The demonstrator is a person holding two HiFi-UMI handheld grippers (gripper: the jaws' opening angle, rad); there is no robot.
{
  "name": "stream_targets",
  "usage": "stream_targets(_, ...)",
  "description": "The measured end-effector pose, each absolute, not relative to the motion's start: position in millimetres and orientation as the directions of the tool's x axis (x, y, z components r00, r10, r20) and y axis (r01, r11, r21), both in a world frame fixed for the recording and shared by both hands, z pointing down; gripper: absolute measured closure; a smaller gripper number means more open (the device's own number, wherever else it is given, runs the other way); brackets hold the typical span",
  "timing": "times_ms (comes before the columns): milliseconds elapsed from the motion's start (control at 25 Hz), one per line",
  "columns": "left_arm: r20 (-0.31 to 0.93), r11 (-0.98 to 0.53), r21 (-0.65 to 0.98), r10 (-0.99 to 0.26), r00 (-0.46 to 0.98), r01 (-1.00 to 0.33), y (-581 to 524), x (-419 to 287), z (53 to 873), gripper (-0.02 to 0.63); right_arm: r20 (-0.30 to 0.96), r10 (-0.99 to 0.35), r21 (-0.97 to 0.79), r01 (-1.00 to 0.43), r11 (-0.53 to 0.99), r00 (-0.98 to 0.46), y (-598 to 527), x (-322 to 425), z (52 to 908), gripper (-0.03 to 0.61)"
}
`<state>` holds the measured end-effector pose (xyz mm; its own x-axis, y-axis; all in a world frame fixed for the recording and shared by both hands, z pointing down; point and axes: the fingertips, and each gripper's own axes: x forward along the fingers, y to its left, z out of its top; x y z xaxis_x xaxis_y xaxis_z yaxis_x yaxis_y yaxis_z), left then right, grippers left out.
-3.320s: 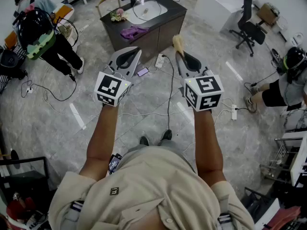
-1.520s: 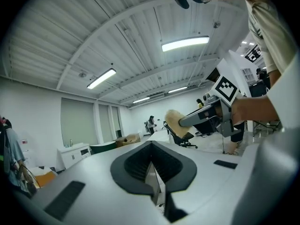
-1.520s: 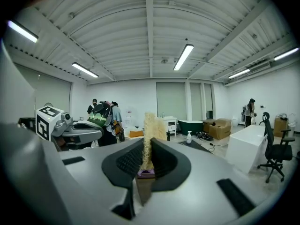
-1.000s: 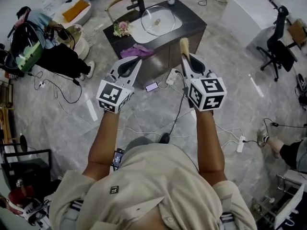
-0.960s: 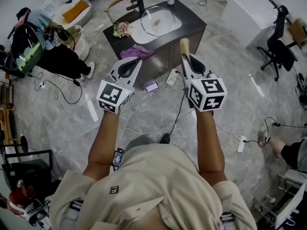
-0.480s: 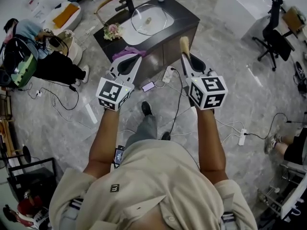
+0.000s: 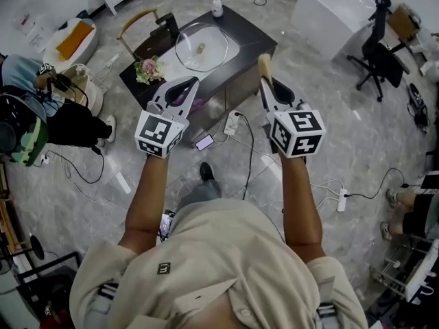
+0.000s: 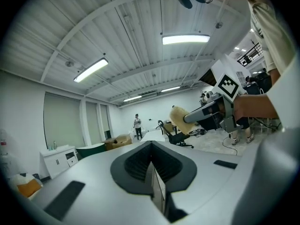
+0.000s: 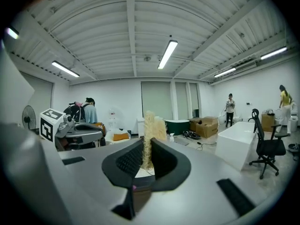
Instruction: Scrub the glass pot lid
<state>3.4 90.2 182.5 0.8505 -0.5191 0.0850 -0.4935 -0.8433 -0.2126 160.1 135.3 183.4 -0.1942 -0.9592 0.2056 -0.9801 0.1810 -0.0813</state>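
Observation:
The glass pot lid (image 7: 199, 46) lies in the white basin (image 7: 228, 42) of a dark sink cabinet (image 7: 250, 38), far ahead of both grippers. My left gripper (image 7: 188, 86) is held in the air, shut with nothing between its jaws (image 8: 151, 159). My right gripper (image 7: 264, 82) is shut on a tan scrub sponge (image 7: 263, 63), which sticks up past the fingertips (image 9: 148, 134). The left gripper view shows the right gripper (image 8: 205, 117) with the sponge (image 8: 178, 120) at its tip. Neither gripper touches the lid.
A soap bottle (image 7: 217, 5), a black faucet (image 7: 167, 25) and flowers (image 7: 147, 69) stand on the cabinet. A phone (image 7: 204, 142), a power strip (image 7: 230, 124) and cables lie on the floor. An office chair (image 7: 374, 43) is at right, a person (image 7: 34, 108) at left.
The sink cabinet with the lid has shifted in the head view as the person walks toward it. Both grippers keep the same pose and grip.

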Motion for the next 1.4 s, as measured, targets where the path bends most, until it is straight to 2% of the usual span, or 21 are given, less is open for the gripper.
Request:
stream_targets(560,0.006,-0.863,-0.13,-0.493,0.87,-0.488,-48,-41,192,0.6,0.269,-0.954,0.044,-0.988,0.148,-0.131,19,114,173,0.538)
stream_targets(1000,-0.004,-0.824,-0.137,-0.555,0.832,-0.55,-77,-79,189,0.6,0.249,-0.945,0.07,-0.97,0.234,-0.21,-39,78,161,0.538)
stream_targets(1400,0.038,-0.786,-0.158,-0.61,0.792,-0.598,-116,-62,200,0.6,0.244,-0.932,0.035,-0.958,0.284,-0.267,-100,108,173,0.538)
